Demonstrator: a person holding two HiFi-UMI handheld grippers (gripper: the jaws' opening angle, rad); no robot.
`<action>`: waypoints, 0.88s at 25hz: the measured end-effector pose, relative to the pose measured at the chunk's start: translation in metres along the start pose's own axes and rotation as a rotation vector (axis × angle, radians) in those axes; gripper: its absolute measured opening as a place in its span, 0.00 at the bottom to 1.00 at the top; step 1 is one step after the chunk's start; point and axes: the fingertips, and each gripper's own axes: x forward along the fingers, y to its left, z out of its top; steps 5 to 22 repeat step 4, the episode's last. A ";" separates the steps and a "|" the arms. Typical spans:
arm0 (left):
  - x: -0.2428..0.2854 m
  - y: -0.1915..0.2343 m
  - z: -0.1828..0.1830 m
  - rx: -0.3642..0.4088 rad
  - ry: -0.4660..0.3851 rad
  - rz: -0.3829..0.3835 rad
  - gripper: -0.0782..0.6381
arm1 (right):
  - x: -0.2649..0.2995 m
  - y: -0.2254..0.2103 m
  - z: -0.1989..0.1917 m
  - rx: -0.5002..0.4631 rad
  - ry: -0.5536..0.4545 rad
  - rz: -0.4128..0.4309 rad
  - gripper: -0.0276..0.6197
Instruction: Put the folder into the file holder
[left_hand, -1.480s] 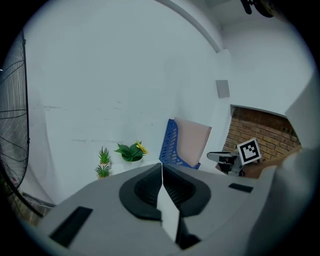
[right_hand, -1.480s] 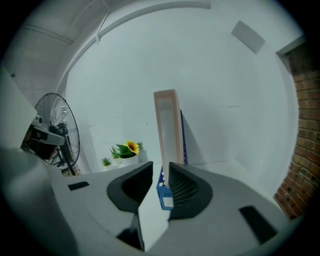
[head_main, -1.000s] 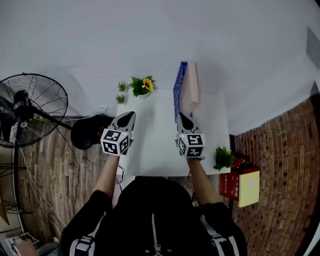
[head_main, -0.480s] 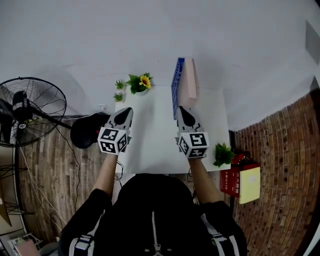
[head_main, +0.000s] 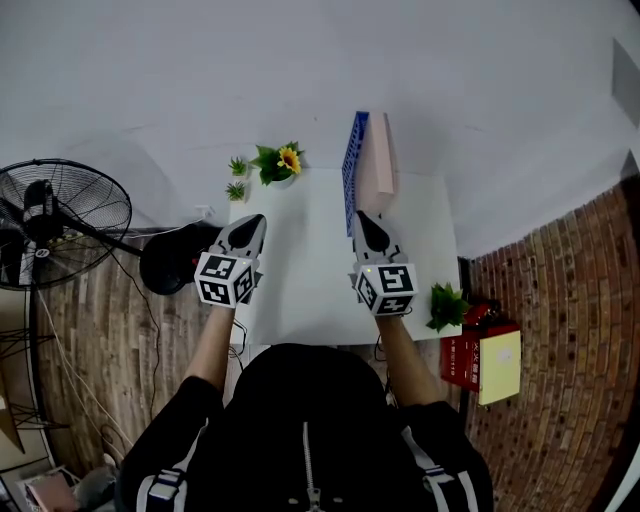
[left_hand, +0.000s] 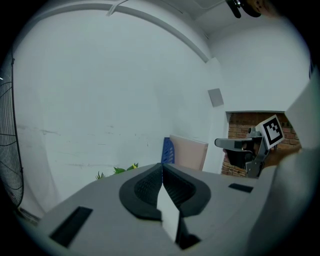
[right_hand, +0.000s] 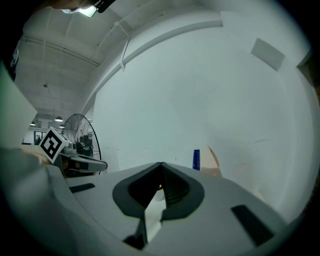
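Note:
A blue file holder (head_main: 354, 170) stands upright at the far edge of the white table (head_main: 320, 270), with a pink folder (head_main: 378, 165) standing in it against its right side. The holder (left_hand: 167, 150) and folder (left_hand: 189, 154) also show in the left gripper view, and small in the right gripper view as the holder (right_hand: 196, 159) and folder (right_hand: 214, 162). My left gripper (head_main: 252, 225) hovers over the table's left edge, shut and empty. My right gripper (head_main: 364, 222) is just short of the holder's near end, shut with nothing between its fingers.
Small potted plants with a sunflower (head_main: 278, 164) sit at the table's far left corner. Another plant (head_main: 446, 313) is at the near right edge. A standing fan (head_main: 55, 215) is on the left floor, and a red and yellow box (head_main: 482, 367) lies on the right floor.
The view shifted slightly; both grippers stay nearly still, the right one a touch farther back from the holder than a second ago.

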 end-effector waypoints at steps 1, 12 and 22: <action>0.000 0.001 -0.001 -0.001 0.001 -0.001 0.14 | 0.000 0.001 0.000 0.000 0.001 0.001 0.06; -0.002 0.003 -0.003 -0.004 0.006 0.000 0.14 | 0.001 0.004 -0.001 -0.001 0.005 0.003 0.06; -0.002 0.003 -0.003 -0.004 0.006 0.000 0.14 | 0.001 0.004 -0.001 -0.001 0.005 0.003 0.06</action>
